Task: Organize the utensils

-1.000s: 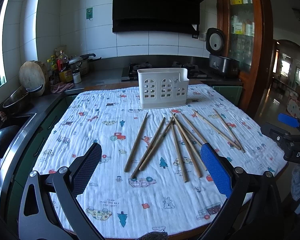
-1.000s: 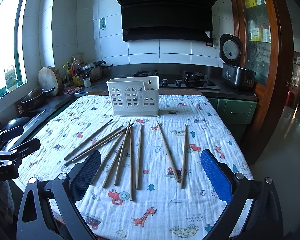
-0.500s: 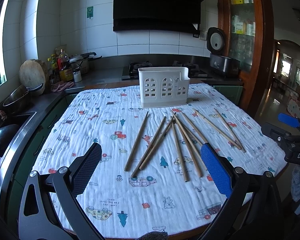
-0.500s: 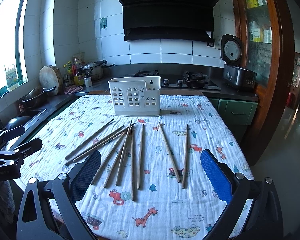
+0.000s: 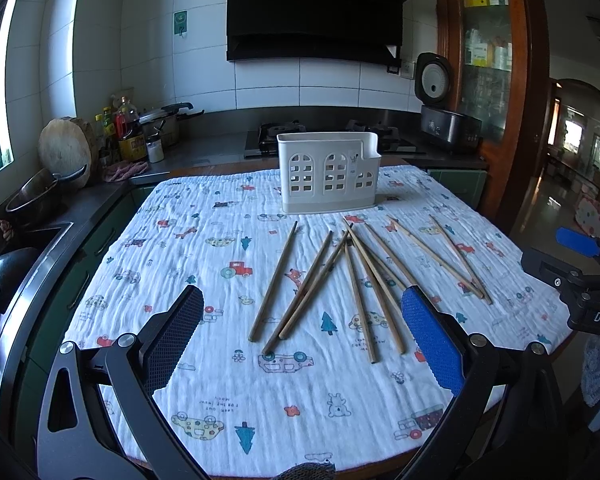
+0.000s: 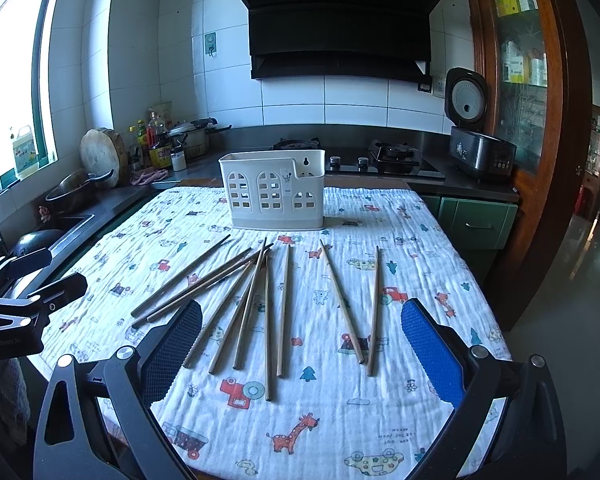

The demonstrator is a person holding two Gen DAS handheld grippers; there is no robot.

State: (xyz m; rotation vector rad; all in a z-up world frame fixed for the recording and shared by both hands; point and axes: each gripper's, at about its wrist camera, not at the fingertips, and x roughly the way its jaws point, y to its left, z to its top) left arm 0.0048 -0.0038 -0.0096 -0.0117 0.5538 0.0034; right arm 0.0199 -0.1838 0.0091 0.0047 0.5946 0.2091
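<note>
My left tool (image 5: 300, 336) hangs above the near edge of the tabletop (image 5: 148, 240), its two fingers spread wide with nothing between them. My right tool (image 6: 300, 340) hangs the same way over the near edge on its side, fingers wide apart and empty.

The wooden chopsticks (image 5: 356, 280) lie loose on the printed cloth (image 5: 204, 264) that covers the tabletop, fanned out across its middle with their thin ends toward the far edge. Several cross or touch one another in the central bunch; one lies alone on the side toward the sink (image 5: 40, 236), and a pair (image 6: 360, 304) lies a little apart toward the opposite edge.

The white utensil holder (image 5: 328, 178) stands upright near the far edge, just beyond the chopstick tips and not touching them. I cannot tell from here what is inside it.

In the right view, my left tool shows at the sink-side edge of the tabletop.
</note>
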